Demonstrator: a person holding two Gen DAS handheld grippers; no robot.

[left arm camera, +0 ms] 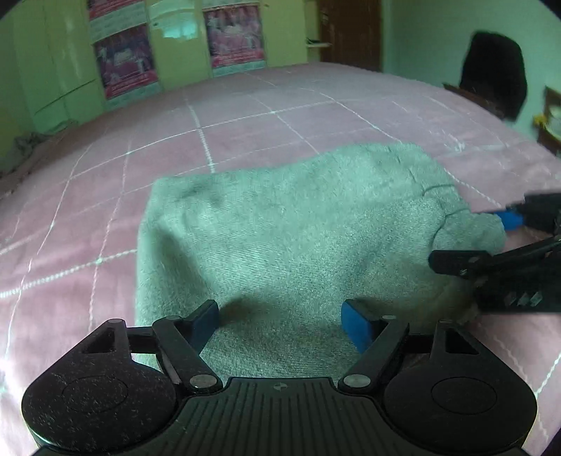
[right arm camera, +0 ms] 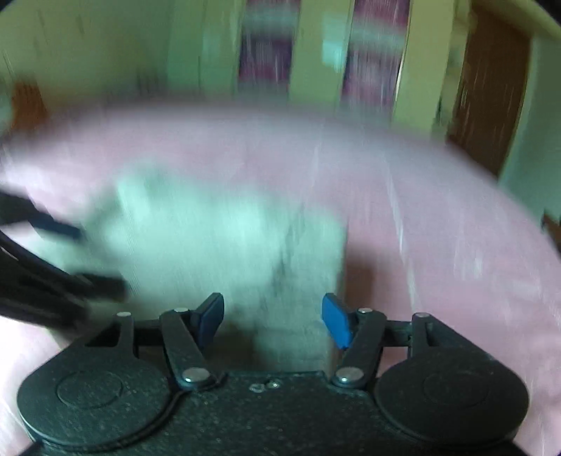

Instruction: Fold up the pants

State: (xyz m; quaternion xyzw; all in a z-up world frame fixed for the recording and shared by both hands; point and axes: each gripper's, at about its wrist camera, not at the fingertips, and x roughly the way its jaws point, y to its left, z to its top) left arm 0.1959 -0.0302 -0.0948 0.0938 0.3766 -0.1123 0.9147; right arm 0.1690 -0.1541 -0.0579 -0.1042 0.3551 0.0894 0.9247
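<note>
Fingers of the left gripper stand wide apart in the left wrist view, with nothing pressed between them; the 2 blue pads hang over the near edge of the pants. The pants are a grey-green bundle, already folded into a thick block, and they lie on the pink bedspread with its grid of thin white lines. At the right edge of the pants the right gripper comes into view from the side. Its upper blue pad is at the small fold of cloth that sticks out there, and its lower black finger lies against the right side of the pants. Whether the pads touch the cloth I cannot tell from this view. Beyond the pants, at the far side of the bedspread, stands a green wardrobe with pink posters on it, and to the right of it a brown door. A dark shape hangs on the wall far right of the pants.

Right wrist view is strongly blurred. The right gripper is released: its 2 blue pads are apart and the pants lie below and between them, not clamped. The right edge of the pants runs close to the right pad. Left of the pants the black fingers of the left gripper reach in over the cloth. The bedspread surrounds the pants, and behind it the wardrobe and door are seen.
</note>
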